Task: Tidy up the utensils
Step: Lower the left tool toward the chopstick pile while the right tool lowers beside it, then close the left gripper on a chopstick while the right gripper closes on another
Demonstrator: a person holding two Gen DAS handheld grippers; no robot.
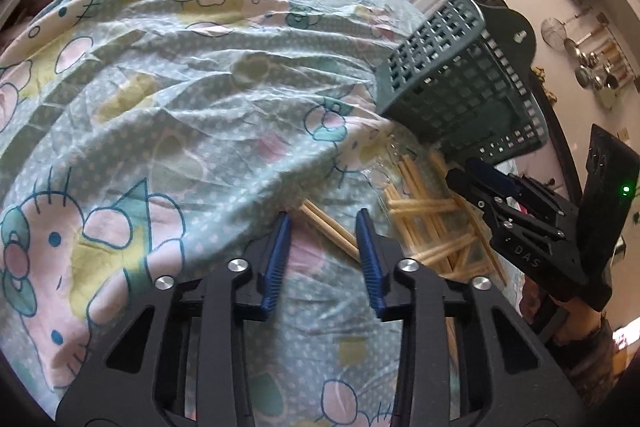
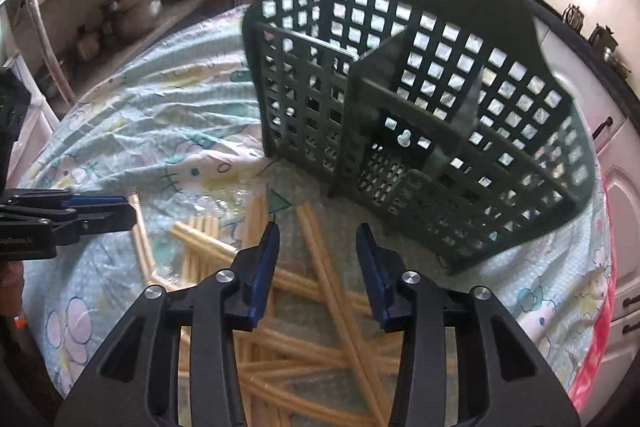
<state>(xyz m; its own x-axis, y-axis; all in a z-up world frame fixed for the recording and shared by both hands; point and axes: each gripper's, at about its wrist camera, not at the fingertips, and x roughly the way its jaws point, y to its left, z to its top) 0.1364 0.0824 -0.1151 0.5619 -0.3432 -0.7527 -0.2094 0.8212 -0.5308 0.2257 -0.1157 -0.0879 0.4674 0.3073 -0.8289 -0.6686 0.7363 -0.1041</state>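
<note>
A scattered pile of light wooden chopsticks (image 2: 320, 307) is seen on the cartoon-print tablecloth (image 1: 160, 107), just in front of the dark green plastic lattice basket (image 2: 420, 115). The left gripper (image 1: 325, 223) is held released beside the pile, and the right gripper (image 2: 318, 235) is held released above it, with nothing grasped.

- The tablecloth (image 1: 192, 75) is looking like thin printed cotton, matt and really wrinkly, with cartoon cats and dots on it.
- The utensil basket (image 2: 420, 115) is showing up as dark green moulded plastic, a grid of square holes, with a dull sheen.
- The chopsticks (image 2: 320, 267) are looking like pale bare wood or bamboo, smooth and matt.
- Both grippers, left gripper (image 1: 325, 227) and right gripper (image 2: 318, 239), are looking like matt black plastic with ribbed blue pads and shiny metal screw heads.
- The pots (image 2: 136, 7) at the back are gleaming like brushed steel.
</note>
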